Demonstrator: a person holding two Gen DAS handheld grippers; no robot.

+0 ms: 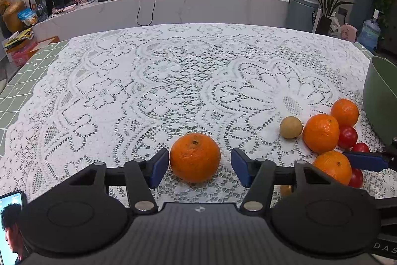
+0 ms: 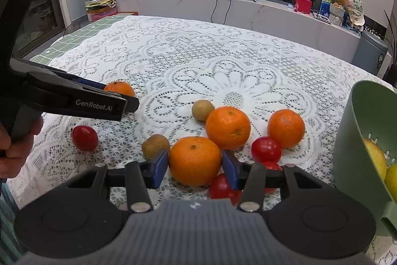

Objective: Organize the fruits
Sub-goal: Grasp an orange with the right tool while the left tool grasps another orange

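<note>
left gripper [image 1: 199,167] jaws spread around a lone orange [image 1: 195,157] on the lace tablecloth [image 1: 148,81]; left pad touching the peel, right pad clear of it, so not clamped. right gripper [image 2: 195,169] jaws pressed on both sides of another orange [image 2: 195,160] at the near edge of the fruit cluster, orange resting on the table. around it: two more oranges [image 2: 227,127], [image 2: 286,128], red tomatoes [image 2: 266,149], [image 2: 84,137], two small brown fruits [image 2: 203,110], [image 2: 155,145]. green colander bowl [image 2: 357,140] at right edge of the table, tilted, yellow fruit [image 2: 376,155] inside.
</note>
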